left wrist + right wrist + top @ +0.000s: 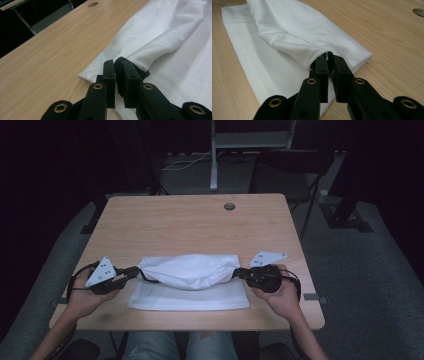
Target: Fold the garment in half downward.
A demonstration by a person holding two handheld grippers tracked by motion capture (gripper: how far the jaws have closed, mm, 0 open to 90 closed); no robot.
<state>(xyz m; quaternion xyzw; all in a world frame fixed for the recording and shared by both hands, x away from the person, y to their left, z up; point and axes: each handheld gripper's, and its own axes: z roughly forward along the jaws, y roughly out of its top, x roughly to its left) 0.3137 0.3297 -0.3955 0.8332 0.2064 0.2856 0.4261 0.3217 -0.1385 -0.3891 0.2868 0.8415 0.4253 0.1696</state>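
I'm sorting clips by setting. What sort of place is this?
Probably a lab or office recording station: a bare wooden desk with a cable hole, grey carpet, and a white cloth.

One white cloth (190, 280), one table (165, 220) — two tongs, left (136, 270) and right (239, 272).

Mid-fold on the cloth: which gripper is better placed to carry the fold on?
Neither alone. The left gripper and right gripper each pinch one end of the cloth, level and raised, so probably both move together.
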